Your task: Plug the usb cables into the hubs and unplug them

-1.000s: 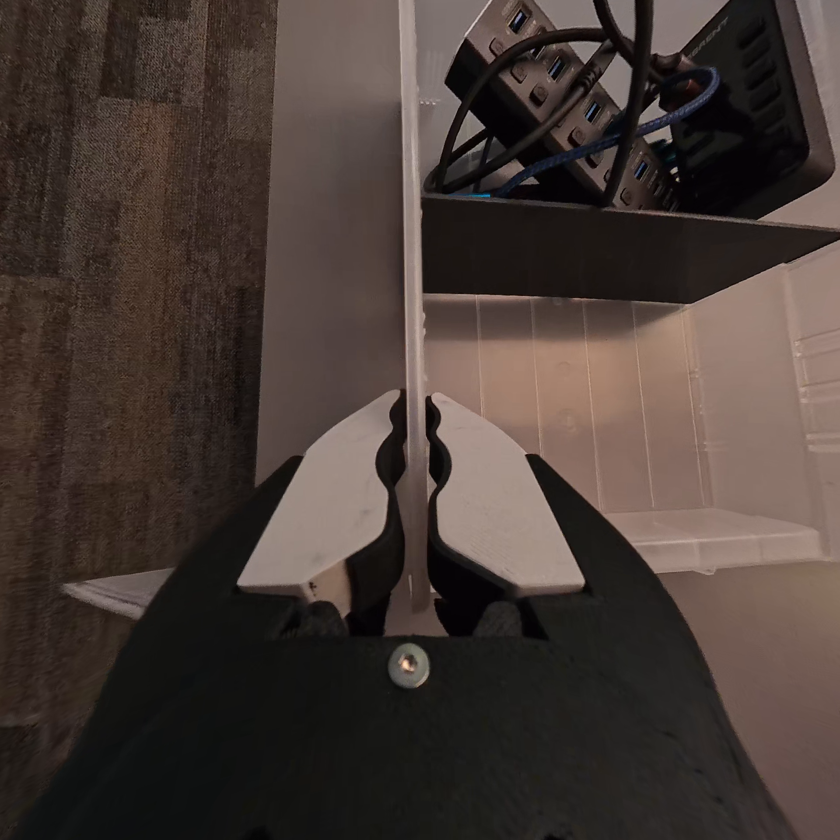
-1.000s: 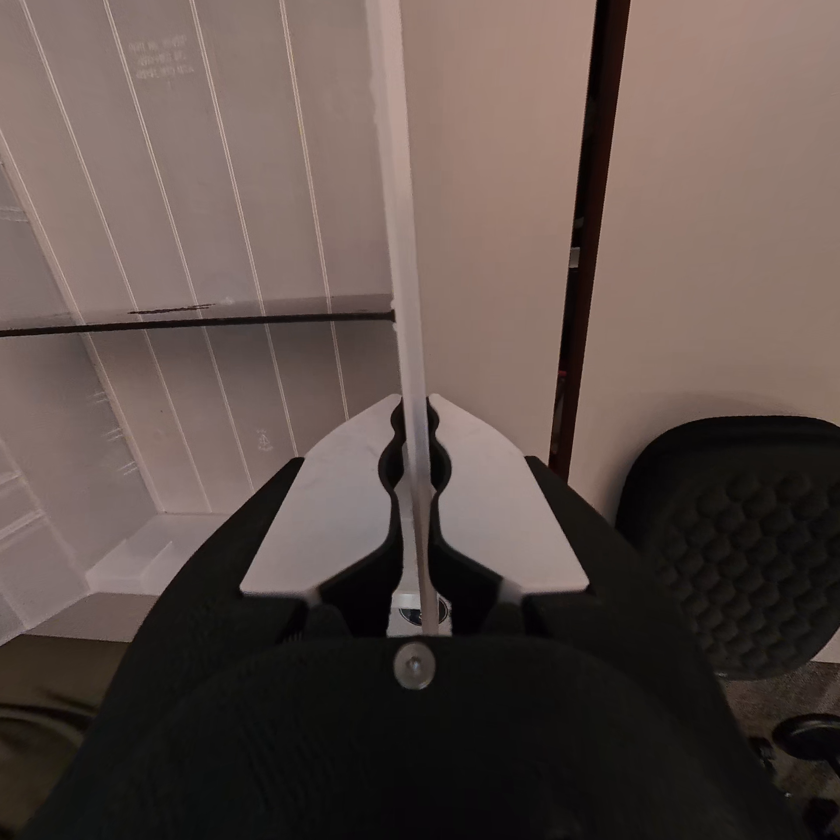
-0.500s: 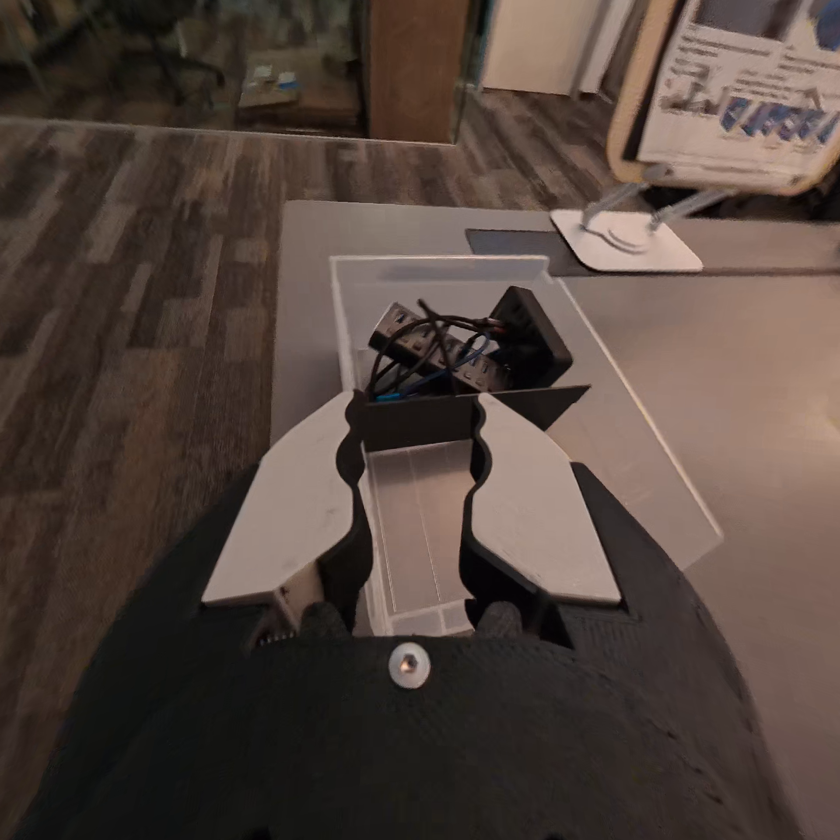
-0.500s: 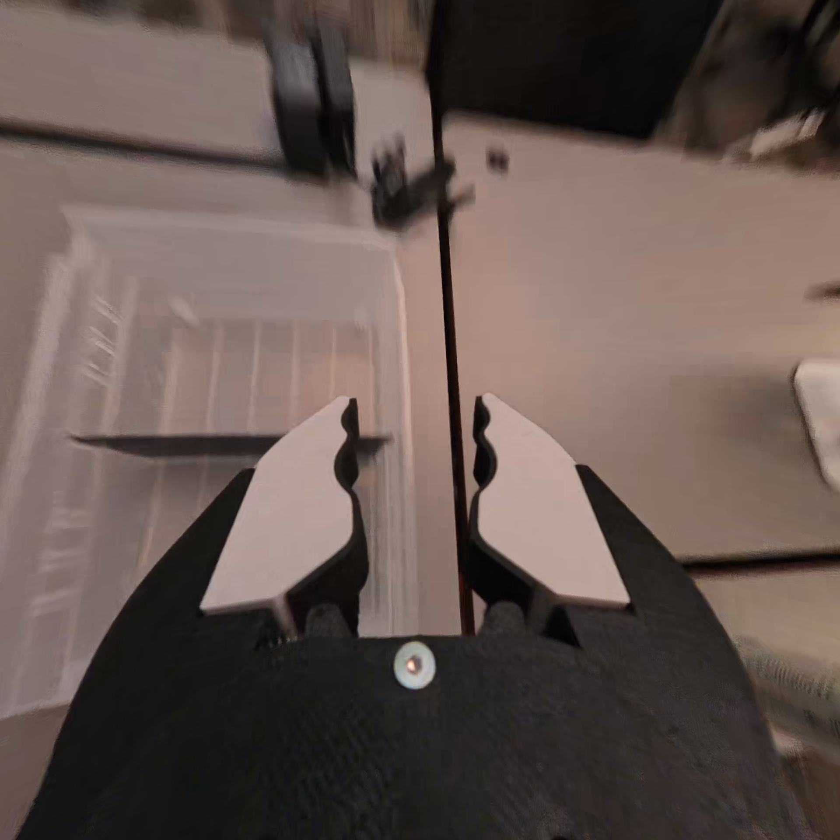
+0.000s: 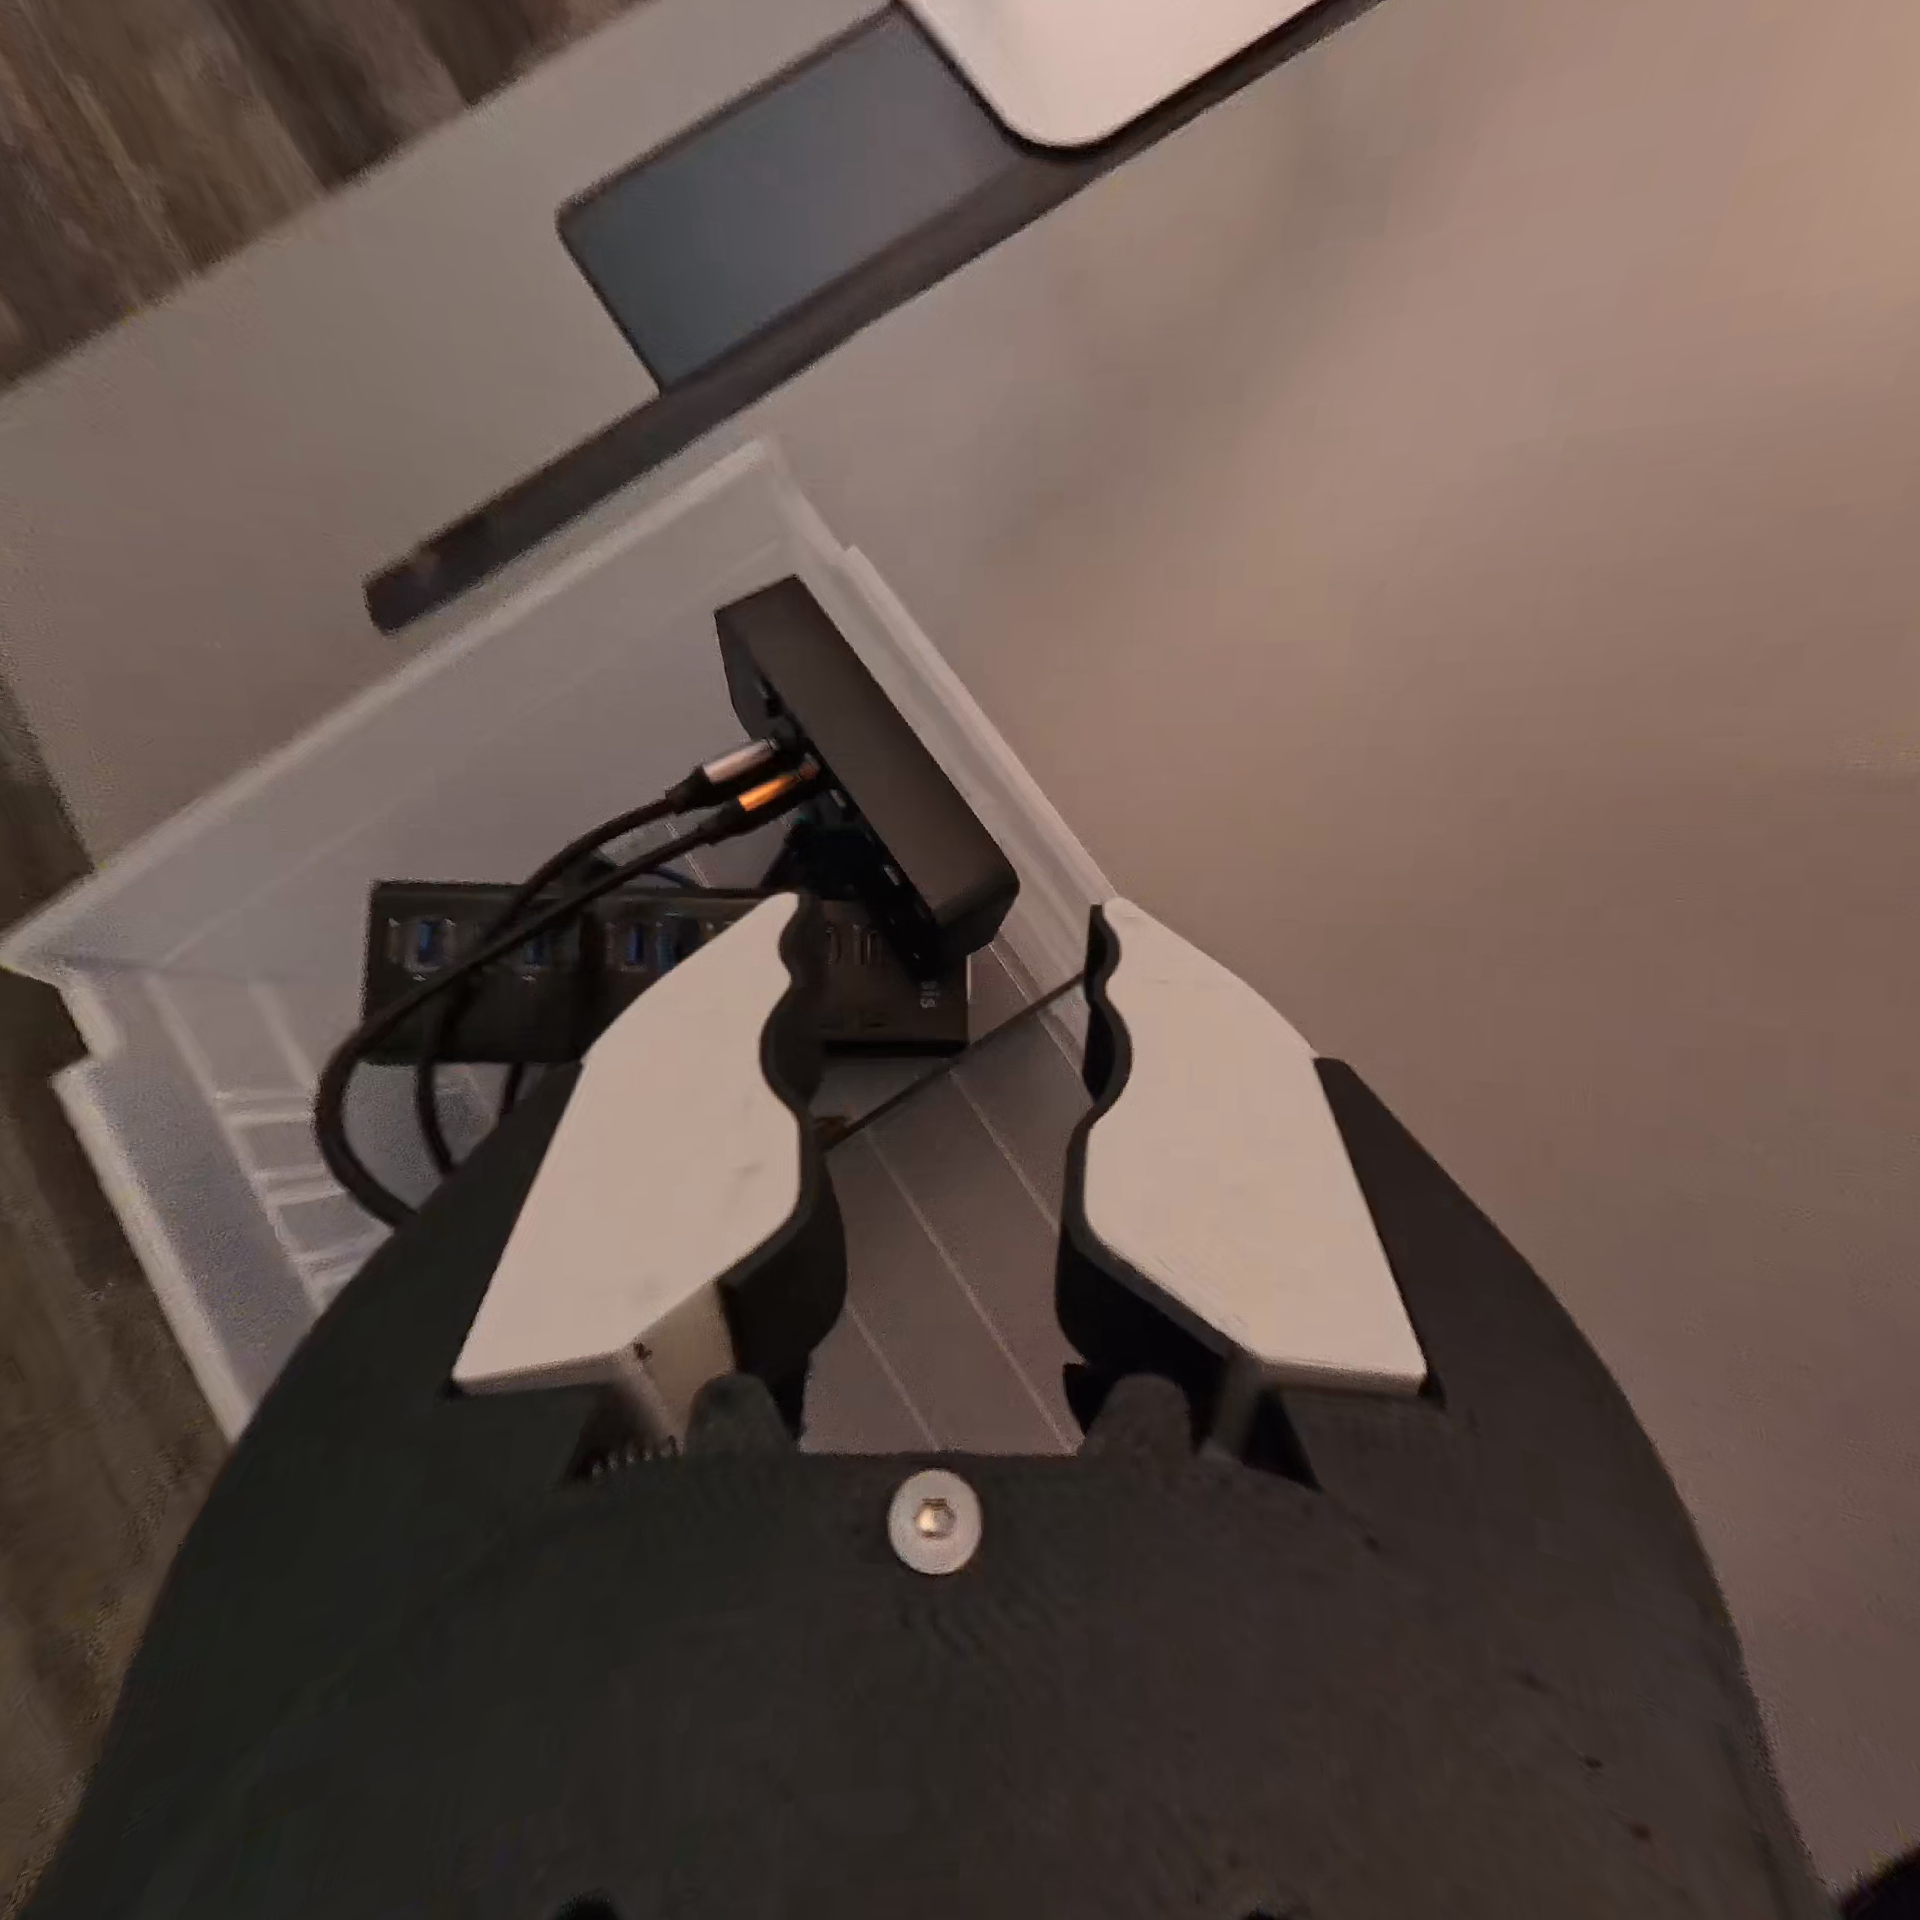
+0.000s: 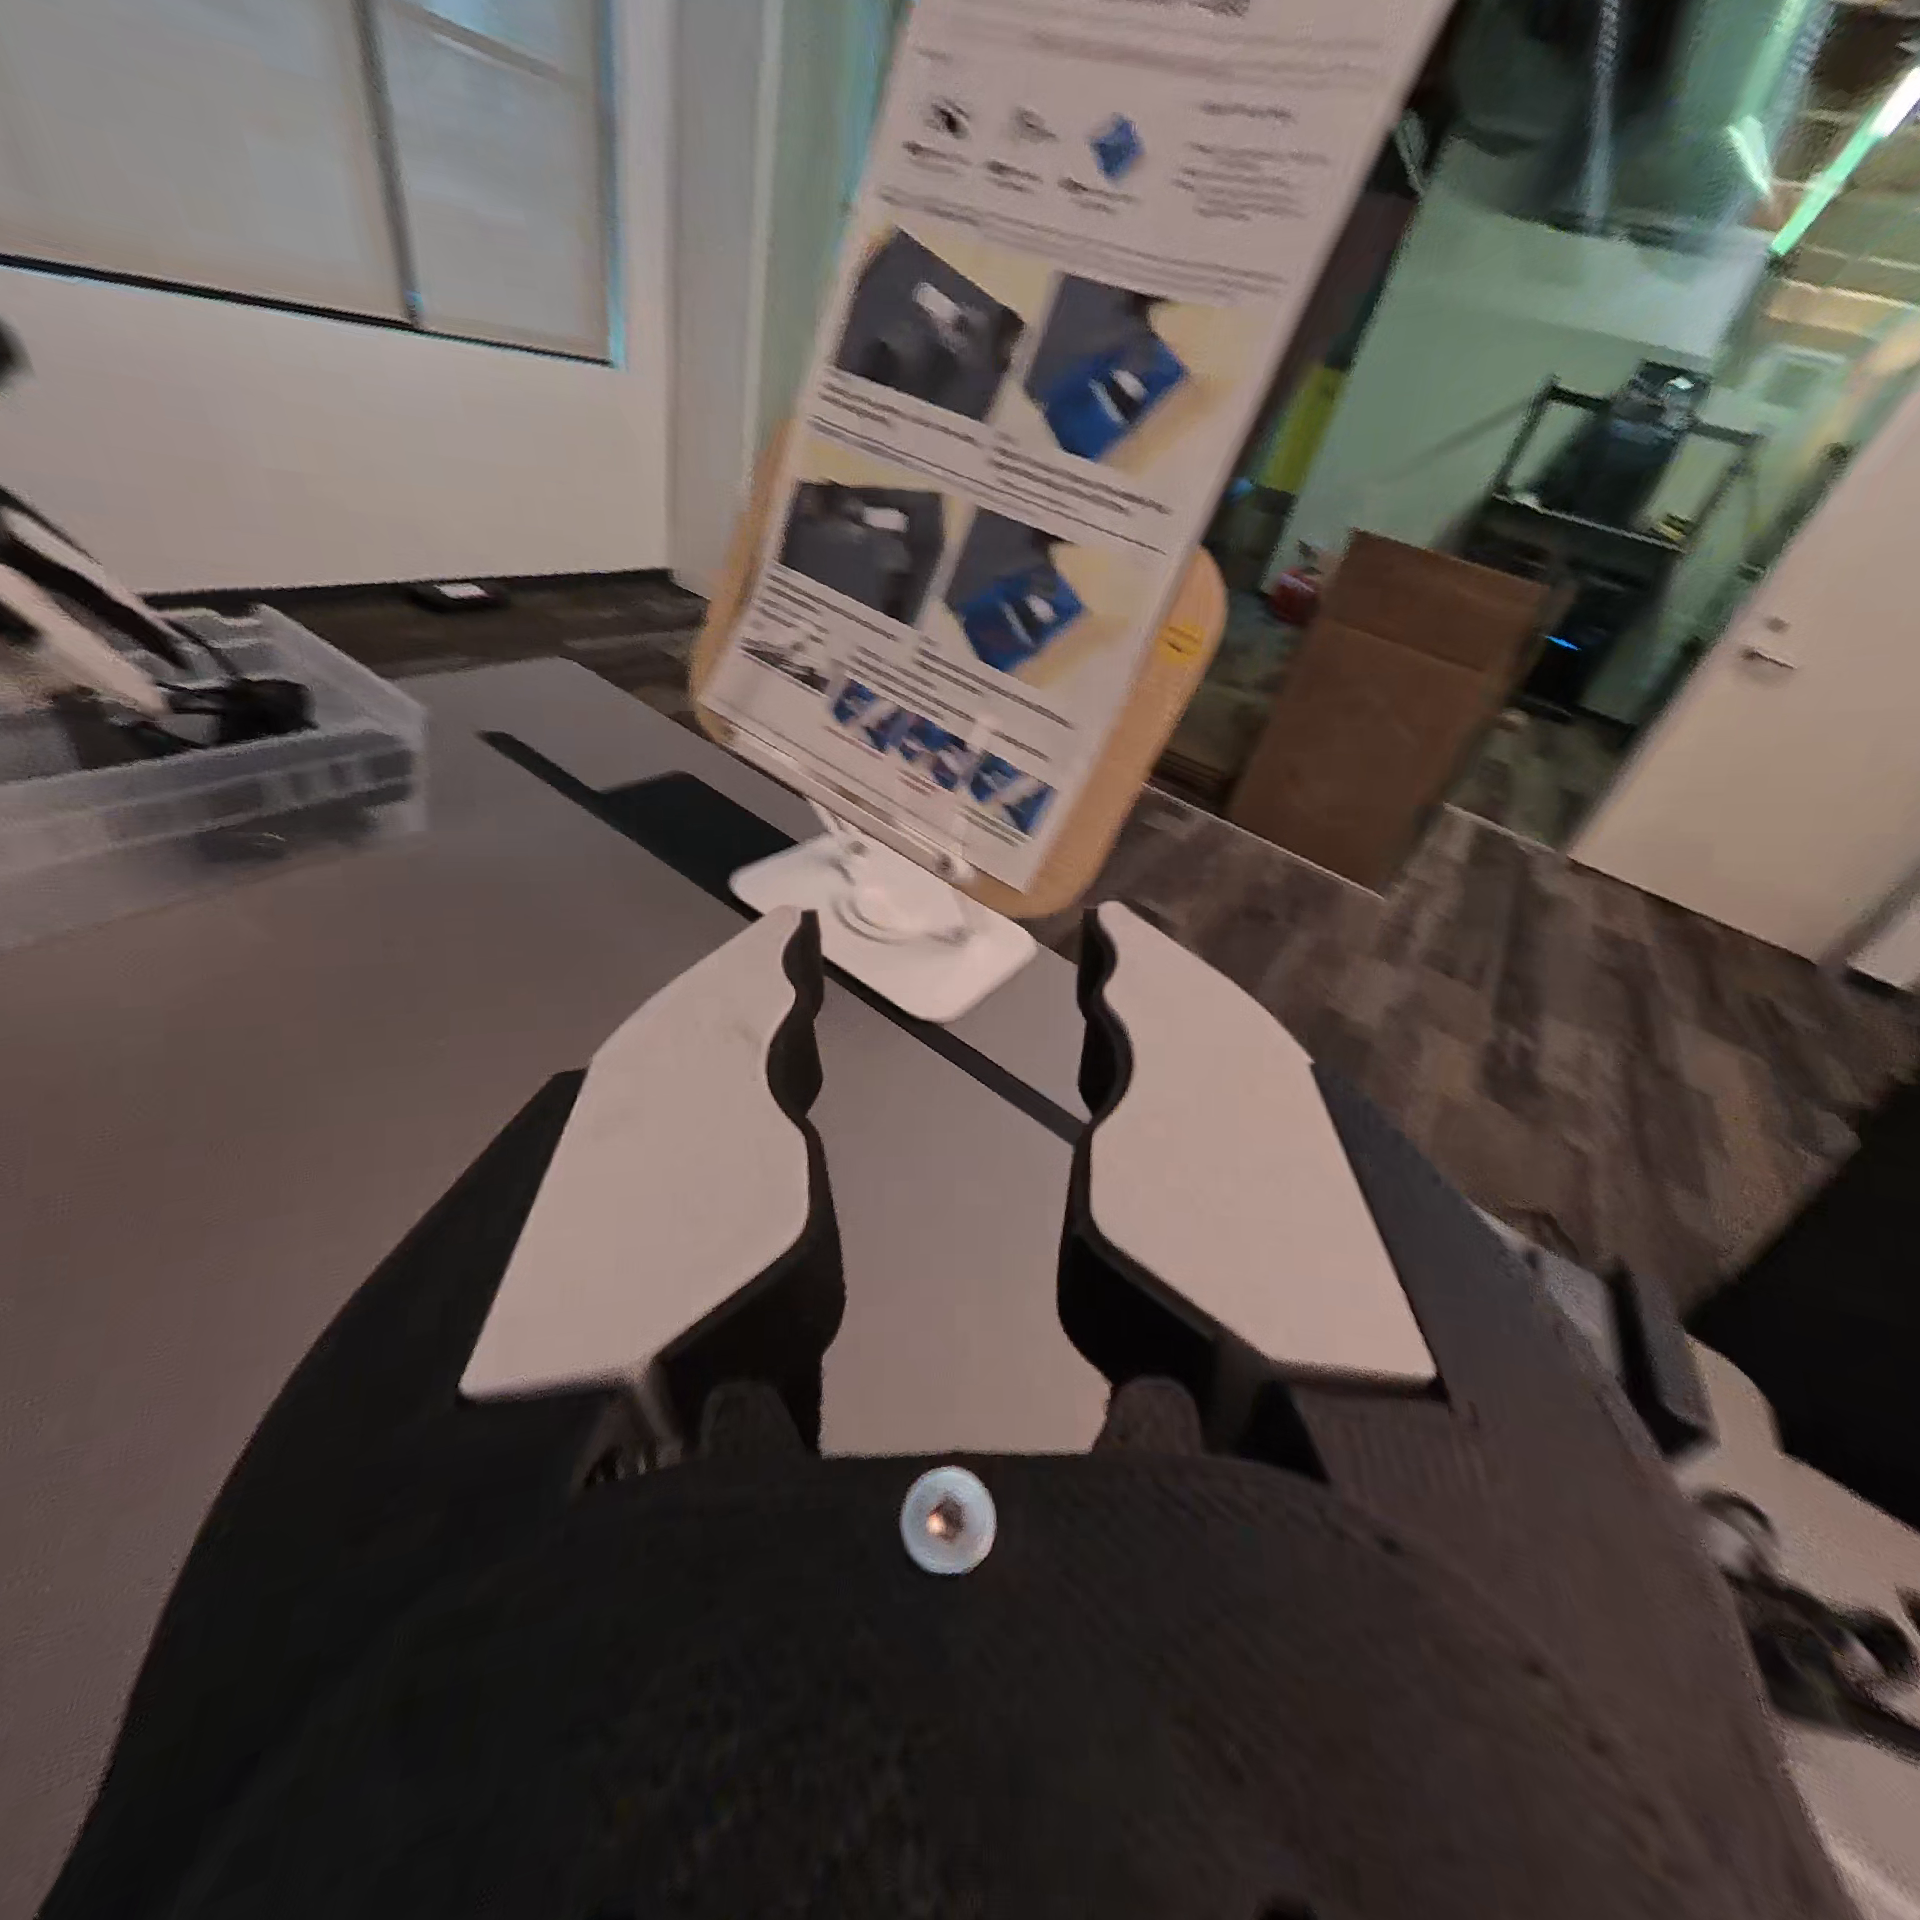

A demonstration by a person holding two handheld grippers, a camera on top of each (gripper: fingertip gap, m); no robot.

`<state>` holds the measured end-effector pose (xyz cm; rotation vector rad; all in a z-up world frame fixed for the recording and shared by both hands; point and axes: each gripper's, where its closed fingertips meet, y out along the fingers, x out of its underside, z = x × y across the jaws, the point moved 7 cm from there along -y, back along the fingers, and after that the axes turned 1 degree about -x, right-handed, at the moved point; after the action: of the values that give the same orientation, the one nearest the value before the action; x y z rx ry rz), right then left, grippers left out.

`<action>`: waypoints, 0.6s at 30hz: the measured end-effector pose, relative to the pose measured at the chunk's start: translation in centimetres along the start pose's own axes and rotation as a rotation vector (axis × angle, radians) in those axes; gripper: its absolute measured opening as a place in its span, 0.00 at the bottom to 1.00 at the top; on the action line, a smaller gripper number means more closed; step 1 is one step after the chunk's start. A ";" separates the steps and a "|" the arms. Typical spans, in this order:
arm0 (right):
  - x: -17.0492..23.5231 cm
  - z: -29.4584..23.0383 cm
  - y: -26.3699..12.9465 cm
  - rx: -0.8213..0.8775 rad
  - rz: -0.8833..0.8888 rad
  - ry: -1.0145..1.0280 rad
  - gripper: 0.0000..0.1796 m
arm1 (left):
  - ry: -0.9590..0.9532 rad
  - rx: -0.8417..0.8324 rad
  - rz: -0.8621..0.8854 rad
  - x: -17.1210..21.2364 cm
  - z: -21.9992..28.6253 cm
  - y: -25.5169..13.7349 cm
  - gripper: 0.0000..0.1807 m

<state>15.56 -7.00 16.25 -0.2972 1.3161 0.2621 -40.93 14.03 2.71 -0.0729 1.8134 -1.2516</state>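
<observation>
In the left wrist view a clear plastic bin (image 5: 416,707) holds a long black hub with blue ports (image 5: 520,951) and a black block hub (image 5: 873,769) that leans on the bin's right wall. Two black cables (image 5: 457,987) loop from the bin floor, and their metal plugs (image 5: 743,779) sit in the block hub. My left gripper (image 5: 940,925) is open and empty, above the bin and close to the block hub. My right gripper (image 6: 943,920) is open and empty over the bare grey table (image 6: 260,1039). The bin (image 6: 208,748) is far to its left.
A tilted sign with a printed page (image 6: 997,416) stands on a white base (image 6: 894,935) just beyond my right fingertips. The base's corner (image 5: 1091,62) and a dark inset panel (image 5: 748,239) lie behind the bin. A cardboard box (image 6: 1382,707) stands on the floor past the table's edge. My hands' fingertips stand some 60 cm from each other.
A second ago each gripper was shut on a wall of the bin. Both let go and opened. The left one has swung in over the hubs, and the right has turned away towards the sign.
</observation>
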 end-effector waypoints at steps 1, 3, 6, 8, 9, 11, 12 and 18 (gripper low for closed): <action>-0.5 -1.1 0.9 -0.029 0.017 -0.005 0.26 | -0.040 0.010 -0.040 -0.1 -0.2 0.7 0.25; -1.2 -2.9 2.4 -0.073 0.034 -0.026 0.26 | -0.096 0.044 -0.104 -0.2 -0.4 1.8 0.28; -1.9 -4.6 4.0 -0.111 0.037 -0.045 0.26 | -0.106 -0.023 -0.170 -0.1 -1.3 3.0 0.26; -2.3 -5.2 4.6 -0.136 0.046 -0.040 0.26 | -0.081 -0.066 -0.206 0.1 -1.8 3.5 0.27; -2.5 -5.5 4.8 -0.147 0.059 -0.029 0.26 | -0.083 -0.044 -0.212 0.1 -1.7 3.7 0.27; -2.9 -6.0 5.1 -0.186 0.094 0.004 0.26 | -0.088 0.004 -0.232 0.2 -1.5 4.2 0.28; -3.0 -6.2 5.2 -0.206 0.107 0.024 0.26 | -0.067 -0.005 -0.251 0.3 -1.6 4.5 0.30; -2.7 -6.0 5.9 -0.253 0.158 0.156 0.25 | 0.008 -0.008 -0.306 0.7 -1.6 5.6 0.34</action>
<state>7.40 -3.72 17.15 -0.4349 1.4643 0.5500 -40.15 17.55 -1.93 -0.3620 1.8630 -1.4567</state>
